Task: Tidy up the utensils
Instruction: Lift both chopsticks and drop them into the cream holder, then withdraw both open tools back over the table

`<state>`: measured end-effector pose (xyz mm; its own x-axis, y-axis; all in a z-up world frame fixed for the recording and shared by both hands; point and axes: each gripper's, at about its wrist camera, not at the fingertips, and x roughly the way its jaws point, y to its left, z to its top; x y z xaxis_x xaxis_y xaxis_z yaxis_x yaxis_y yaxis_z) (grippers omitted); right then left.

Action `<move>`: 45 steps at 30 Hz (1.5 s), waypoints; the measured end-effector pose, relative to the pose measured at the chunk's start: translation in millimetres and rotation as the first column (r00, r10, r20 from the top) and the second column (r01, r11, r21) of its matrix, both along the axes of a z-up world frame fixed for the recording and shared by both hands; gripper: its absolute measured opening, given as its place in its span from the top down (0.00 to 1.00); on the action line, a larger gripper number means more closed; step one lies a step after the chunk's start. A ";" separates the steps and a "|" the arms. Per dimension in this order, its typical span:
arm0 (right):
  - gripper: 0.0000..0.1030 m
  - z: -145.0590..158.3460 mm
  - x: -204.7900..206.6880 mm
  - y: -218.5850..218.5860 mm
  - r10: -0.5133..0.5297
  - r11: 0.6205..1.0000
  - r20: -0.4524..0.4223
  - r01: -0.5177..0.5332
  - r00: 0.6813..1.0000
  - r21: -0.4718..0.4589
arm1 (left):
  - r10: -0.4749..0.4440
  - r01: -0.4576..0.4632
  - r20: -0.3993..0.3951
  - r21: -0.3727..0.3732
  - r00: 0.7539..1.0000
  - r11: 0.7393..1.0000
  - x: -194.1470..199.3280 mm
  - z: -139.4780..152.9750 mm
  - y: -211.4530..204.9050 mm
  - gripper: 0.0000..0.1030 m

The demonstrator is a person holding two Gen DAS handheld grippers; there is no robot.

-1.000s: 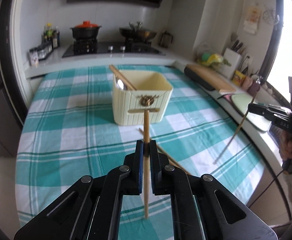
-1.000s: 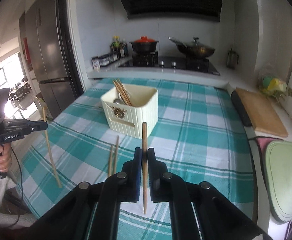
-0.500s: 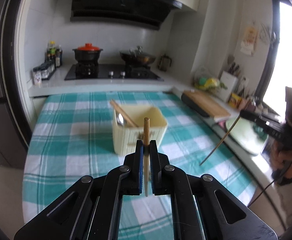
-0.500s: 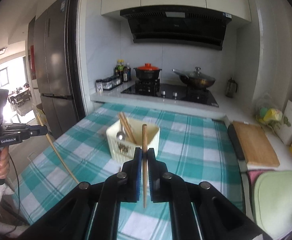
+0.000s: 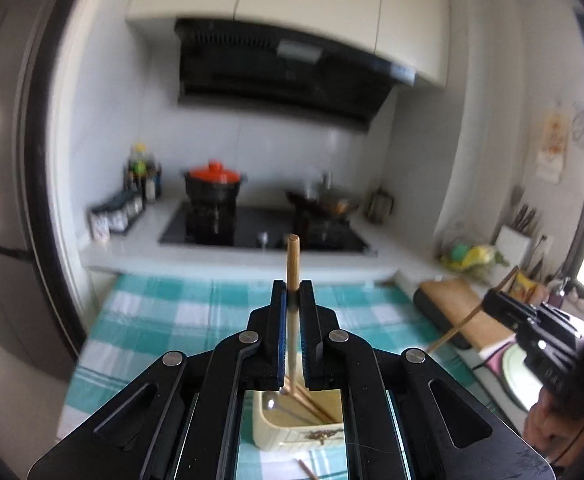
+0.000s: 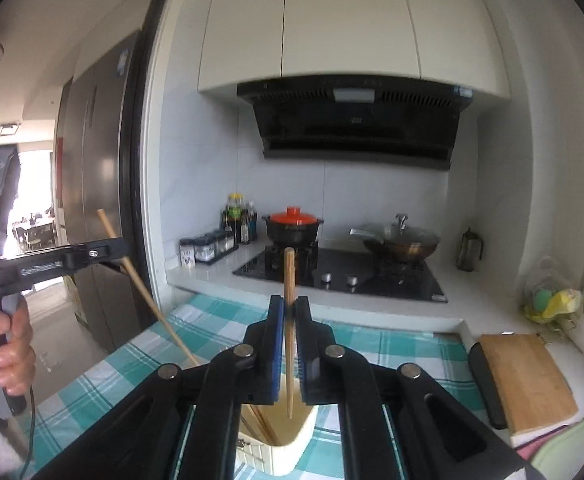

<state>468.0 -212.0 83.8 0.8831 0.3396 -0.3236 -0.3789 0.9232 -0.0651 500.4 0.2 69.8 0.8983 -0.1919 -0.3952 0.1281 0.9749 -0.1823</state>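
My left gripper (image 5: 292, 292) is shut on a wooden chopstick (image 5: 292, 264), held upright with its lower end over the cream utensil box (image 5: 288, 436). The box holds chopsticks and a spoon. My right gripper (image 6: 289, 308) is shut on another wooden chopstick (image 6: 289, 280), its lower tip over the open box (image 6: 292, 452). Each gripper shows in the other's view: the right one (image 5: 496, 300) at the right, the left one (image 6: 104, 254) at the left, both holding slanted chopsticks.
A loose chopstick (image 5: 306, 470) lies on the teal checked tablecloth (image 5: 164, 320) in front of the box. A wooden cutting board (image 6: 528, 376) lies at the right. The stove (image 6: 340, 276) with a red-lidded pot and a wok is behind.
Both grippers have risen and moved forward, carrying their chopsticks from low over the table to above the box, with the sticks now pointing down into it.
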 end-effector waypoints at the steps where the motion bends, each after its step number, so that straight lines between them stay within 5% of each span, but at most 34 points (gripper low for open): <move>1: 0.94 -11.3 13.1 5.9 0.007 1.000 -0.031 -0.007 0.999 -0.018 | -0.004 0.004 -0.037 0.000 0.999 1.000 10.5 -7.6 -1.7 0.96; 6: 0.94 -60.7 69.2 24.9 -0.008 0.992 -0.247 -0.023 0.969 -0.121 | -0.051 0.049 -0.269 -0.015 0.962 0.999 60.2 -62.1 -8.8 0.96; 12: 0.93 -95.8 102.8 33.7 -0.012 0.993 -0.392 -0.037 0.920 -0.116 | -0.048 0.031 -0.382 -0.050 0.923 0.998 78.2 -97.5 -9.6 0.94; 14: 0.78 -95.3 102.1 30.0 -0.005 0.998 -0.395 -0.018 0.918 -0.056 | -0.046 0.016 -0.400 -0.077 0.915 0.997 76.9 -100.6 -4.9 0.63; 16: 0.65 -88.2 95.4 20.6 -0.001 1.000 -0.378 0.006 0.926 0.012 | -0.042 0.004 -0.397 -0.096 0.917 0.995 68.2 -97.9 0.8 0.44; 24: 0.63 -77.3 27.1 -23.8 0.010 1.000 -0.388 -0.016 0.922 -0.011 | -0.050 0.072 -0.437 0.034 0.898 0.997 -17.5 -107.9 22.0 0.20; 27: 0.60 -110.3 -15.1 -50.9 -0.006 0.996 -0.441 -0.033 0.897 -0.080 | -0.070 0.100 -0.467 0.040 0.882 0.994 -62.1 -136.7 23.7 0.18; 33: 0.60 -232.3 -121.7 -100.9 -0.175 0.964 -0.494 0.045 0.852 -0.264 | -0.051 0.046 -0.559 -0.023 0.827 0.999 -142.5 -228.4 -1.0 0.16; 35: 0.60 -252.1 -148.1 -114.3 -0.209 0.966 -0.502 0.098 0.839 -0.239 | -0.046 0.021 -0.577 -0.049 0.816 0.999 -152.9 -247.6 -16.1 0.16; 39: 0.60 -256.3 -182.2 -135.9 -0.258 0.966 -0.488 0.210 0.834 -0.152 | 0.004 -0.015 -0.551 -0.015 0.834 1.000 -152.6 -252.2 -47.5 0.16; 45: 0.60 -242.8 -195.9 -132.3 -0.265 0.964 -0.412 0.233 0.872 -0.126 | 0.042 -0.052 -0.529 -0.003 0.847 0.999 -128.3 -252.0 -82.0 0.16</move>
